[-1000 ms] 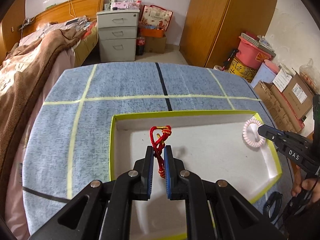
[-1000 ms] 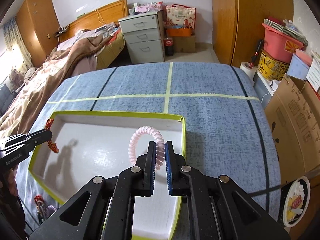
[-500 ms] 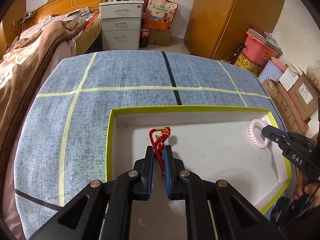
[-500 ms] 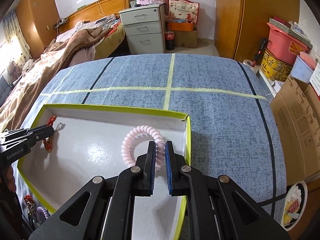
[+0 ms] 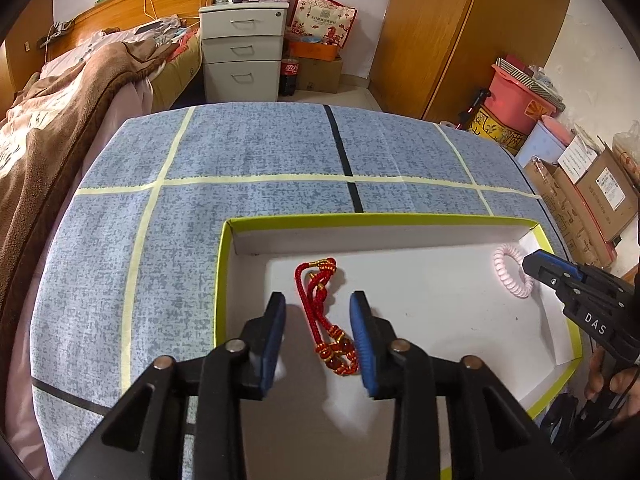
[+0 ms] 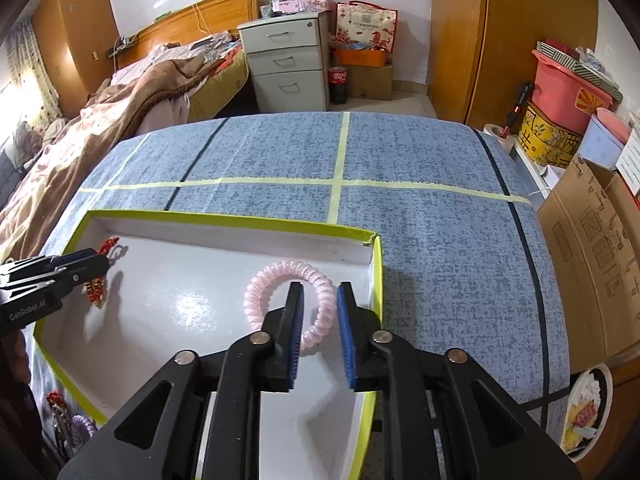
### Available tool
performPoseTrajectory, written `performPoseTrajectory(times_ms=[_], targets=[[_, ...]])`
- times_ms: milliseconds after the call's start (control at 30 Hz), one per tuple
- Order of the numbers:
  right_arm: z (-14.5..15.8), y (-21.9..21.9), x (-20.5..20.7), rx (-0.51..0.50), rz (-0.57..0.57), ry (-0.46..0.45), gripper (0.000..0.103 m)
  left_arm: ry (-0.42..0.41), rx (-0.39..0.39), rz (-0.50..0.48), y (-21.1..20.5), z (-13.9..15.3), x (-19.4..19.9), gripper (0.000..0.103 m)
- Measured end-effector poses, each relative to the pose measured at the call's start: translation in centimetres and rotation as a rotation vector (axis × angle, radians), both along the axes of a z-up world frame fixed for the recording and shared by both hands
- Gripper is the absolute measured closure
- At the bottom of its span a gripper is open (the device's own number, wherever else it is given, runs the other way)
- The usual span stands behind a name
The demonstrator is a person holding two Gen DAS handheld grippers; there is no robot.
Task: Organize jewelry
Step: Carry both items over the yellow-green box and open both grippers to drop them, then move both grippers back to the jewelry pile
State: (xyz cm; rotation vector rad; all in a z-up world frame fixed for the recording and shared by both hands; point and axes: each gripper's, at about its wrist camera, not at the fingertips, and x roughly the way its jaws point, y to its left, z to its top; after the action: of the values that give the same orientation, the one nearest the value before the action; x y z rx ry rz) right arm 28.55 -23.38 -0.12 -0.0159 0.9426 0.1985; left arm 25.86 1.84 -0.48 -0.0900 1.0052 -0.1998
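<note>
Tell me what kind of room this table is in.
Most likely a bedroom at home: a bed with a rumpled brown blanket, a three-drawer bedside cabinet next to it, and a wooden wardrobe.

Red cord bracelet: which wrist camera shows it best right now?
The left wrist view: the red cord bracelet lies whole on the tray floor between the opening left gripper jaws. The right wrist view shows only bits of it, mostly hidden behind that gripper.
</note>
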Motion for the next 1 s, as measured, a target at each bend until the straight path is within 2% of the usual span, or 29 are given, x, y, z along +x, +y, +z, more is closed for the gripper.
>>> performPoseTrajectory(times_ms=[67,300,533,733,1000], targets=[[0.2,0.2,-0.3,0.003,0.007,-0.006,0.075,-0.002,-0.009,0.004,0.2,0.2,-0.4,0.067],[1.5,0.1,-2.0,0.03,-0.003,-0.035,0.075,-0.038,-0.043,0.022,1.0,1.9,-2.7,0.061],[3.3,-0.3,-6.1,0.053,0.003,-0.076,0.074,-0.1,-0.083,0.038,2.0,3.9,-7.1,0.056],[4.1,-1.4,-10.1,0.069,-0.017,-0.1,0.074,-0.111,-0.105,0.061,3.5,3.7,-10.6,0.055],[2.7,-3.2,-14.0,0.084,-0.044,-0.073,0.074,-0.109,-0.143,0.105,5.2,2.3,-14.2,0.052]])
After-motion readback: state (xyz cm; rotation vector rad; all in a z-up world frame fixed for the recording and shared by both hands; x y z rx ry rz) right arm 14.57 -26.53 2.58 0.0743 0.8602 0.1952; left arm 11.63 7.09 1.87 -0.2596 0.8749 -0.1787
